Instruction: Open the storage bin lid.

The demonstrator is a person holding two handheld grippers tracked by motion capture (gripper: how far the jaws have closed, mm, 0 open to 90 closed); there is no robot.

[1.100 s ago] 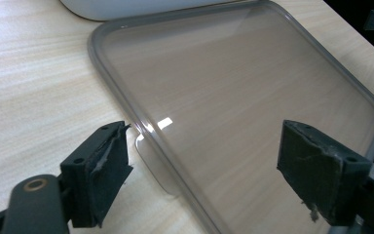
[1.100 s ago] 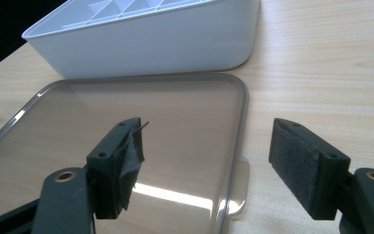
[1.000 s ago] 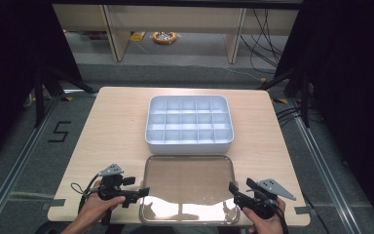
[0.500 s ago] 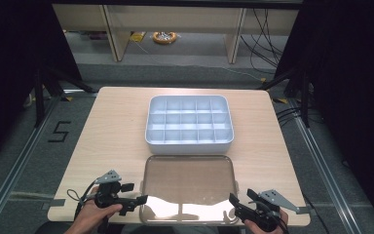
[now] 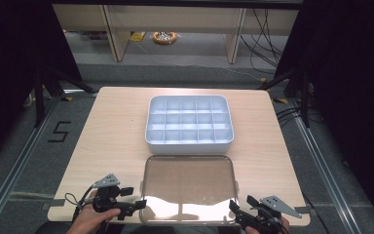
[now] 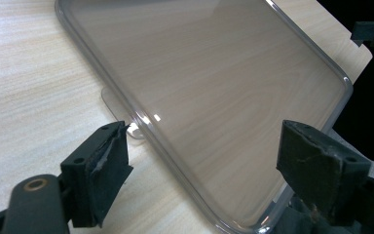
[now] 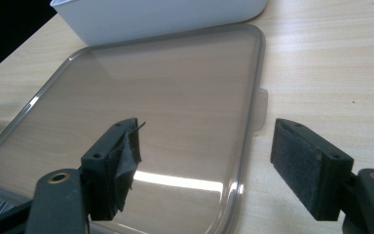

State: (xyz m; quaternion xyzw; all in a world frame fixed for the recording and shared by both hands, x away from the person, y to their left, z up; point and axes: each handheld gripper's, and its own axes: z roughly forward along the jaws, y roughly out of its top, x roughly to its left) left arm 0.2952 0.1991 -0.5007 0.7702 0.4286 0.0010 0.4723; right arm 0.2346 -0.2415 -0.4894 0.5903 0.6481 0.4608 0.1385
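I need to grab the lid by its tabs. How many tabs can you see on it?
2. One tab sticks out from the clear lid on its left edge, one tab on its right edge. Others may be hidden.

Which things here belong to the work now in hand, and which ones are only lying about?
Belonging to the work:
- clear lid, flat on the table, with an open gripper at each near corner
- white compartment box, just behind the lid
- left gripper
- right gripper

Only lying about:
- yellow coil on the floor beyond the table
- cables beside it
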